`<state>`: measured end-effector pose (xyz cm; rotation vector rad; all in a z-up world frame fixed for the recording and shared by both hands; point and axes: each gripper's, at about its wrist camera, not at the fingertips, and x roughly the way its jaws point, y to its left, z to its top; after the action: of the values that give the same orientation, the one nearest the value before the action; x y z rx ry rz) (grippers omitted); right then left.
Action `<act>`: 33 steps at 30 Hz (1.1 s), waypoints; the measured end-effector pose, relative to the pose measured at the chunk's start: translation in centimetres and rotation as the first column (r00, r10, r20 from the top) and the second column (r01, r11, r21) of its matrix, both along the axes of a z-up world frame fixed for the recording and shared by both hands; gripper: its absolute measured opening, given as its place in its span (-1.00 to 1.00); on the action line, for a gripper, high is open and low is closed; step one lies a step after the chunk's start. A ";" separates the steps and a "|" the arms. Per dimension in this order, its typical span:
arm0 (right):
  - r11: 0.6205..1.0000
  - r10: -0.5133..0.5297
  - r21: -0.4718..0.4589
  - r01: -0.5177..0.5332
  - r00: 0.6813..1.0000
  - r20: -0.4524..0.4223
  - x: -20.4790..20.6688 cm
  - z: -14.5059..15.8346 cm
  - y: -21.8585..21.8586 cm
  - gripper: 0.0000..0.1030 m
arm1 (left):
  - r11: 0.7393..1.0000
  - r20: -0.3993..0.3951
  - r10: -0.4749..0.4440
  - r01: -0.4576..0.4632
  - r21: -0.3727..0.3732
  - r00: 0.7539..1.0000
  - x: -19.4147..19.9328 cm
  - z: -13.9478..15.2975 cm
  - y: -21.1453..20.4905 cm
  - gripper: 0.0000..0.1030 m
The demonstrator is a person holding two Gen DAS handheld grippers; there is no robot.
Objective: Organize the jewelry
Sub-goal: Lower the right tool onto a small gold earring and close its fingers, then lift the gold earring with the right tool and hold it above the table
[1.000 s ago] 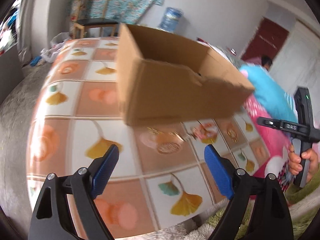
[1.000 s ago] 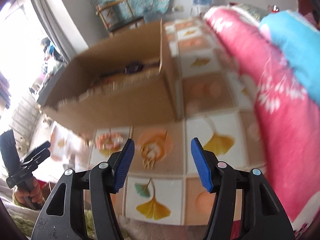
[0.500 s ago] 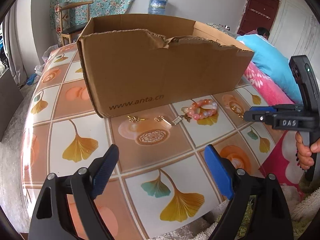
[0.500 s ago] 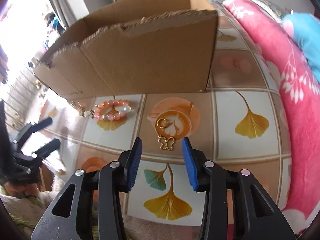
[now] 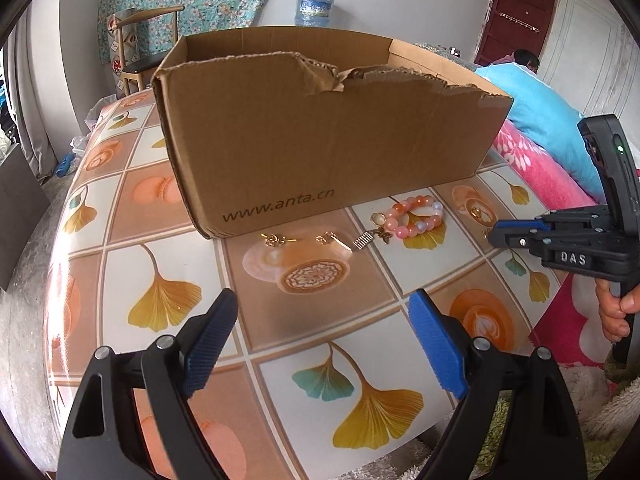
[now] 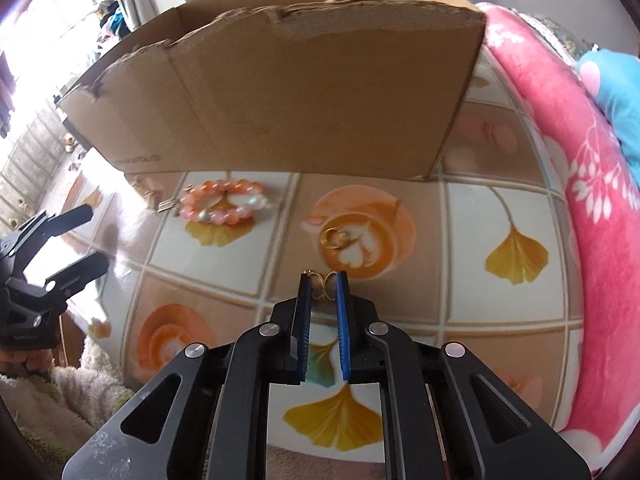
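Left tongs (image 5: pixel 324 344) are hanging wide apart over the counter (image 5: pixel 340 312), gripping nothing. Cardboard box (image 5: pixel 320 136) is standing behind; gold earrings (image 5: pixel 300 240) and pink bead bracelet (image 5: pixel 414 216) are lying just before it. Right tongs (image 6: pixel 323 286) have just been closing, now pinching the gold butterfly charm (image 6: pixel 323 282) on the counter, near a gold ring (image 6: pixel 334 238).

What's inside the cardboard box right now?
Only the bare inner faces of the far walls of the cardboard box show. Its tall front wall hides the floor, so any jewelry inside cannot be seen. The pink bead bracelet lies outside, in front.
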<state>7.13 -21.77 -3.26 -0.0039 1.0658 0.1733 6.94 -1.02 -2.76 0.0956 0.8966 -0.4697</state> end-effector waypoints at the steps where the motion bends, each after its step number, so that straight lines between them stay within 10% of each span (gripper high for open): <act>1: 1.000 0.011 0.003 -0.011 1.000 -0.001 -0.2 0.0 0.5 -0.80 | 1.000 0.005 0.001 -0.001 0.001 1.000 0.0 0.0 0.1 0.65; 7: 0.997 0.070 0.035 -0.070 0.998 0.004 -0.7 0.0 3.3 -0.80 | 1.000 0.052 0.015 -0.015 0.007 0.999 0.3 0.4 0.3 0.64; 16: 0.997 0.069 0.046 -0.069 0.998 0.006 -0.6 0.3 5.0 -0.80 | 0.998 0.068 0.034 -0.037 0.048 0.997 2.3 0.3 0.1 -0.07; 33: 0.996 0.059 0.072 -0.059 0.998 0.006 0.1 0.3 3.1 -0.80 | 0.975 0.065 -0.223 0.223 0.013 0.973 2.5 0.2 -4.8 -0.54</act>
<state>7.21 -18.70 -2.91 0.0294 1.0552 0.2648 9.42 -5.87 -2.55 0.2176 0.8253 -0.6698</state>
